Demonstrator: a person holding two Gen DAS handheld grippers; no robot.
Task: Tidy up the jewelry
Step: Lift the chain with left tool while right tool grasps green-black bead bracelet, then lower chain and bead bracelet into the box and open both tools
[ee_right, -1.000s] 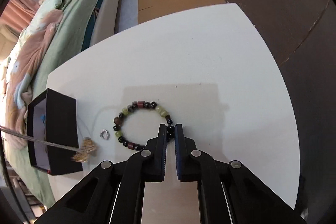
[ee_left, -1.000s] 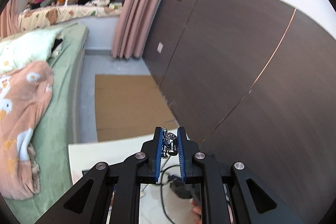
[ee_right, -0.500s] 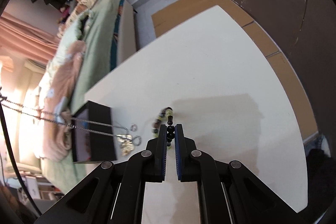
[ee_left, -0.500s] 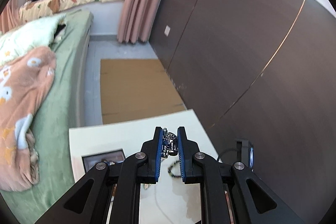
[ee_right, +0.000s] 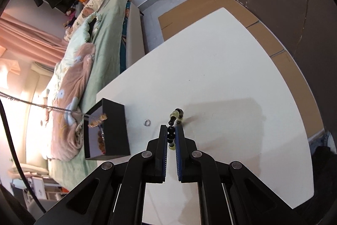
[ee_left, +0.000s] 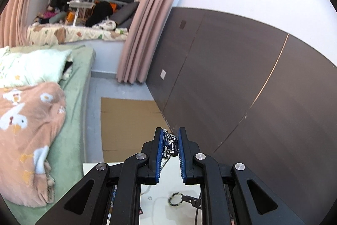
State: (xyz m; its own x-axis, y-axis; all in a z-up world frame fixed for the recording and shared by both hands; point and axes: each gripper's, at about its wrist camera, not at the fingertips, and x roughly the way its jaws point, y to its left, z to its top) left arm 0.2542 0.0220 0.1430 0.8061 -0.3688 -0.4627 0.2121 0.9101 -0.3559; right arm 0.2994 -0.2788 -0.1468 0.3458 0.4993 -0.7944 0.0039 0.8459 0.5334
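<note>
My left gripper (ee_left: 170,134) is shut on the bunched top of a silver necklace (ee_left: 170,143), held high above the white table (ee_left: 94,168). In the right wrist view its chain (ee_right: 42,105) runs taut from the upper left down to a gold-brown pendant (ee_right: 97,120), which hangs over the open black jewelry box (ee_right: 114,130). My right gripper (ee_right: 171,129) is shut on a beaded bracelet (ee_right: 177,114) of dark and green beads, seen edge-on just above the table (ee_right: 221,77). A small silver ring (ee_right: 147,122) lies between box and bracelet.
A bed with green sheet and peach blanket (ee_right: 69,98) runs along the table's left side. A dark panelled wall (ee_left: 242,88) stands on the right. Cardboard sheets (ee_right: 280,50) cover the floor beyond the table's far and right edges.
The left gripper rose, drawing the pendant off the table and over the box. The right gripper tilted and raised the bracelet from lying flat to hanging edge-on.
</note>
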